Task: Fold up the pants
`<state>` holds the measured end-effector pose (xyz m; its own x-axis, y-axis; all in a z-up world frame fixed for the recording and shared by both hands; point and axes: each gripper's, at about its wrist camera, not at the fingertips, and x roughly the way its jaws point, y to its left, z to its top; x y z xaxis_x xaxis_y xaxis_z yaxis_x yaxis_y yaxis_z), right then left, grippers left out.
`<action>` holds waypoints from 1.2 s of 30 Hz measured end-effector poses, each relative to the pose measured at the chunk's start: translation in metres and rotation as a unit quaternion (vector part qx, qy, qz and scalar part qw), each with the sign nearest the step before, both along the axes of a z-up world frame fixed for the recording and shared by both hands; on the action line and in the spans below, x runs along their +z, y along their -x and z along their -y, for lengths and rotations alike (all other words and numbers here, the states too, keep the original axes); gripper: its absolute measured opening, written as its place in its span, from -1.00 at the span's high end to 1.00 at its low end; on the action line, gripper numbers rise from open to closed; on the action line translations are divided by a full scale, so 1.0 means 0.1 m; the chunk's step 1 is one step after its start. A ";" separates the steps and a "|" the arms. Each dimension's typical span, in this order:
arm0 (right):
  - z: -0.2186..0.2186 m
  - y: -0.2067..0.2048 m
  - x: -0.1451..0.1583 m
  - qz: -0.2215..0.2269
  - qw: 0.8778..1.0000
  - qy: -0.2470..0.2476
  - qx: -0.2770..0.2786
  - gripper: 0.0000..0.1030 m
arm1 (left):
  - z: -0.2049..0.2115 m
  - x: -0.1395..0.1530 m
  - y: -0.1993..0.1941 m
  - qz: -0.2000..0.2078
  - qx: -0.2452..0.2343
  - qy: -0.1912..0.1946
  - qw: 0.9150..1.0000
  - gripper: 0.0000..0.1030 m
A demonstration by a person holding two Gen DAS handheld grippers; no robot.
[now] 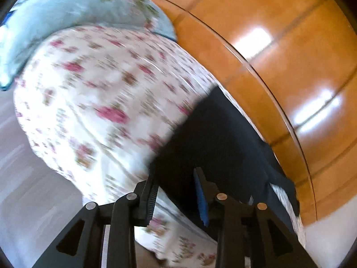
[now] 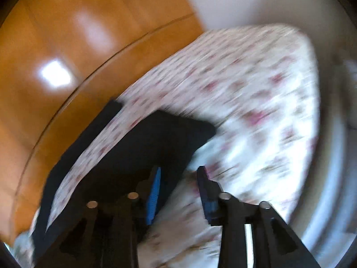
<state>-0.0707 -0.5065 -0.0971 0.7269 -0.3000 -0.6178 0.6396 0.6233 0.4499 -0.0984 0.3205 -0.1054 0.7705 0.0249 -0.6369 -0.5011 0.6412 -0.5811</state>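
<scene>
Here, 2 blurred views over a bed covered by a floral bedspread (image 1: 89, 93), white with pink roses. Left gripper (image 1: 176, 192) spread apart, nothing between the jaws, a black ribbed pad on 1 side and a blue ribbed pad on the other. Dark navy pants (image 1: 214, 138) lying on the bedspread just ahead of those fingertips, along the edge of the bed next to a glossy orange wooden wall (image 1: 279, 51). A pale blue pillow (image 1: 73, 6) at the far end of the bed in the left wrist view, resting on the bedspread. Grey floor (image 1: 26, 189) off to the side.

Right gripper (image 2: 178, 192) likewise parted, gripping nothing, blue pad toward the dark cloth, darker pad toward the flowers. In the right wrist view, pants (image 2: 160, 138) ahead and slightly left of the fingertips, with a strip of the floral bedspread (image 2: 256, 89) showing between 2 dark parts of the garment. Hard to tell through the blur whether either gripper touches the cloth. Same wooden wall (image 2: 67, 44) beyond, with bright reflections. White wall (image 2: 256, 2) past the far corner of the bed.
</scene>
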 end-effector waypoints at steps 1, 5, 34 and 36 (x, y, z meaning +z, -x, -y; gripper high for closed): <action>0.02 0.04 0.08 0.007 1.000 0.012 -0.010 0.29 | -0.08 0.03 0.07 -0.003 0.032 -0.009 0.999 0.42; -0.21 -0.04 0.44 0.034 0.996 0.076 0.026 0.29 | -0.31 0.11 0.22 0.007 0.095 -0.005 0.995 0.42; -2.58 -2.34 -0.20 -0.133 0.905 0.172 0.364 -0.25 | 0.20 0.54 -3.40 -0.078 -0.096 -0.109 0.986 -0.04; -2.60 -2.35 -0.21 -0.130 0.907 0.172 0.363 -0.26 | 0.15 0.47 -3.60 -0.081 -0.091 -0.121 0.985 -0.04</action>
<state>0.1647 -0.2465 -0.1179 0.6528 -0.0085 -0.7574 0.0614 0.9972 0.0417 0.2619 0.3058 -0.0581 0.6652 0.0617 -0.7441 -0.4387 0.8387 -0.3226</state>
